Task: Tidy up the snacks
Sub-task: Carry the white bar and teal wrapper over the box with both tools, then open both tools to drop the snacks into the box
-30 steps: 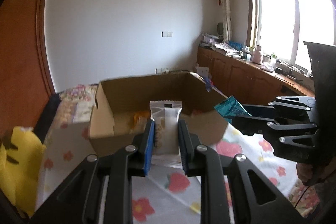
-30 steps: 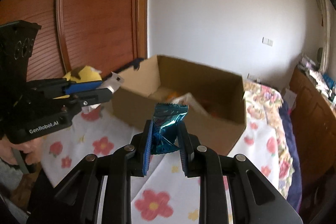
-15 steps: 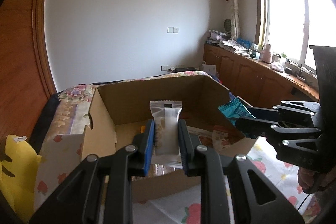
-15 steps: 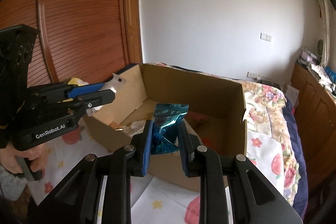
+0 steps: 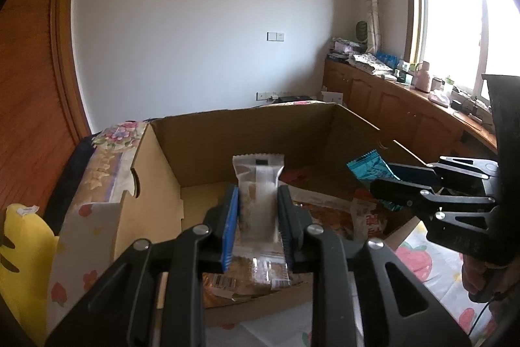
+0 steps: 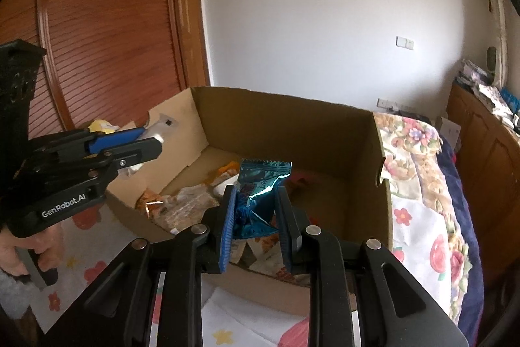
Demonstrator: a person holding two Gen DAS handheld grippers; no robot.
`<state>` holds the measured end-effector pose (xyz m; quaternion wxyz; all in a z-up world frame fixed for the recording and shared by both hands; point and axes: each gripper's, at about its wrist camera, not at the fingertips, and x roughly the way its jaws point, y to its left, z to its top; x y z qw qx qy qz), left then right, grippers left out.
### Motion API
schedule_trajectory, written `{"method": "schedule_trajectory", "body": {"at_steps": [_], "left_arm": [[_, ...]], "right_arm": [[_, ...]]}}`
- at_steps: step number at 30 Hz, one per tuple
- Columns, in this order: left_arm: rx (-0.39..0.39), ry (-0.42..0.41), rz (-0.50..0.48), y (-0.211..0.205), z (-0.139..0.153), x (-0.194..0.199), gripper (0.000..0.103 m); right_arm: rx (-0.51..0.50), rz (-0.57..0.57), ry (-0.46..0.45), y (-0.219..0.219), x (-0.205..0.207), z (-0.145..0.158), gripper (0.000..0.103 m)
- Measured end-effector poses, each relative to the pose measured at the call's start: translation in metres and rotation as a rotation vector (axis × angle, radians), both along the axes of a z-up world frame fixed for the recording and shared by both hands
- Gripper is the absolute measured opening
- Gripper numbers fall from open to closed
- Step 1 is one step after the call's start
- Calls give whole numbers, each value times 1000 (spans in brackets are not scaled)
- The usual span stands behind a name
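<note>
An open cardboard box (image 5: 243,139) holds several snack packets (image 6: 188,204). My left gripper (image 5: 258,200) hangs over the near part of the box's inside. Its jaws are opening, with a white clear-windowed snack packet (image 5: 258,184) upright between the pads and still touching both. My right gripper (image 6: 255,204) is over the box (image 6: 276,126) too. Its jaws are also opening, with a crumpled blue foil packet (image 6: 260,181) still between the pads. Each view shows the other gripper from the side: the right gripper (image 5: 378,176) with the blue packet (image 5: 367,166), the left gripper (image 6: 151,139) with the white packet (image 6: 162,122).
The box stands on a floral bedcover (image 6: 419,217). A yellow plush toy (image 5: 19,249) lies left of the box. A wooden wardrobe door (image 6: 97,38) rises behind on the left, and low wooden cabinets (image 5: 390,106) run under the window on the right. A hand (image 6: 19,252) grips the left handle.
Both grippers have moved forward and a little down, from in front of the box to over its open inside, carrying their packets. The pads now stand slightly wider apart.
</note>
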<state>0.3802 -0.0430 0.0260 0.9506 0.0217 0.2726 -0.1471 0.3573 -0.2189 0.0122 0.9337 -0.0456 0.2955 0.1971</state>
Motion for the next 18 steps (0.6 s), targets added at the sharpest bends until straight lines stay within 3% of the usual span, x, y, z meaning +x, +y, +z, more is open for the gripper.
{"method": "schedule_trajectory", "body": {"at_steps": [2,4,6,12,18], "left_arm": [[-2,0,12,2,-1,0,38],[-5,-2,20,4,1,-2,42],[1,2,33,4,2,-5,44],[25,-17,43,4,14,-40,44],[28,-18,56,12,20,-113,44]], "right_arm": [[9,-7,3,-2,1,1,30],[17,-12,1,-3,0,3,41],[20,-18,8,-4,0,3,45],[49,-41,-8,-12,-30,15,45],[72,-55,-31,-17,-107,29,47]]}}
